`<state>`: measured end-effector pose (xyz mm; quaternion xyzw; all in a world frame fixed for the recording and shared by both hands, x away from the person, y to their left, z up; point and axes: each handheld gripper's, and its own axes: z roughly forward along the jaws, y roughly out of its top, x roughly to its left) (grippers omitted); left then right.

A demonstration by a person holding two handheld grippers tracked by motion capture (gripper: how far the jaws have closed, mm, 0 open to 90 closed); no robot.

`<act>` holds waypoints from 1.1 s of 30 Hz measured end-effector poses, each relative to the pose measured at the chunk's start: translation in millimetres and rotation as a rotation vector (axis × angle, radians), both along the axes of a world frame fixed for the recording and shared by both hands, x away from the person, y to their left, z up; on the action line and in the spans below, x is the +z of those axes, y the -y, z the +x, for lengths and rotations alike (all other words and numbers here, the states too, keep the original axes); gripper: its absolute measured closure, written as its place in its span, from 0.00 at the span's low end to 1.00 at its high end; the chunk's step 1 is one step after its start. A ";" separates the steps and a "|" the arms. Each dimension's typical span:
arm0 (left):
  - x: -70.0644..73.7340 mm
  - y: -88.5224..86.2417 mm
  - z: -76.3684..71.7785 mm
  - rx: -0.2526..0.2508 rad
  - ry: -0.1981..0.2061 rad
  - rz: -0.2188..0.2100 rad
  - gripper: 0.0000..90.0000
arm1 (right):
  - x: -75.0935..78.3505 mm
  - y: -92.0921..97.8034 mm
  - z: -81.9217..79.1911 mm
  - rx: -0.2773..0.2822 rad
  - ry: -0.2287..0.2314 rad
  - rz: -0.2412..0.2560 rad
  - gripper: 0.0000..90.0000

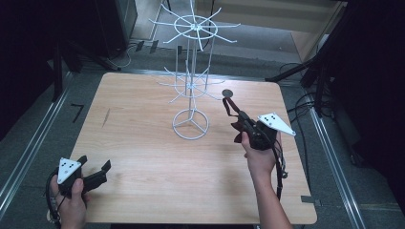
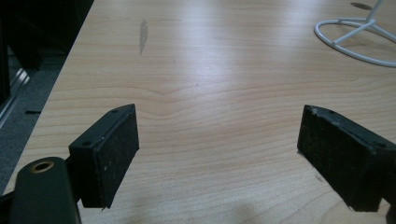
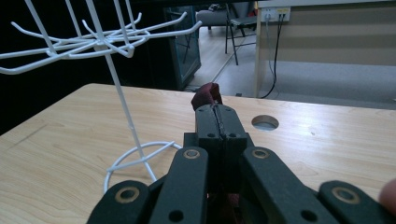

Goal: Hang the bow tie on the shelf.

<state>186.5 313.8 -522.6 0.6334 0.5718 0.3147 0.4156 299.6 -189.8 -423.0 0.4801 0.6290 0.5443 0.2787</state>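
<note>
Black padded jaws of the left gripper (image 1: 94, 172) stand spread wide and hold nothing; it rests low over the near left corner of the pale wooden table (image 1: 143, 157), and in the left gripper view only bare wood grain lies between its pads. It sits well apart from the work.

Toward the middle stands the white wire display rack with a ring base and two tiers of hooked arms (image 1: 191, 86). Its lower tier reaches out toward the right side of the table, with the hook tips turned up.

Farther right, the right gripper (image 1: 237, 119) is clamped tight on a dark red loop of cord or band (image 1: 229, 107) — in the right gripper view a bit of the red material pokes out past the closed jaw tips (image 3: 208, 95). The loop rises up and away from the jaws, its long axis running roughly toward the rack's lower arms. The rack lies ahead and to the left of this gripper, so the right hand is plainly the nearer one. Hanging the loop looks to turn on bringing its open end leftward over an upturned hook tip — whether it already touches one, I cannot tell.
</note>
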 end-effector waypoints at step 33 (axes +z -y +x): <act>0.0 -0.3 0.3 -0.001 -0.002 -0.003 0.15 | 29.4 -24.8 -11.1 0.059 0.076 0.025 1.00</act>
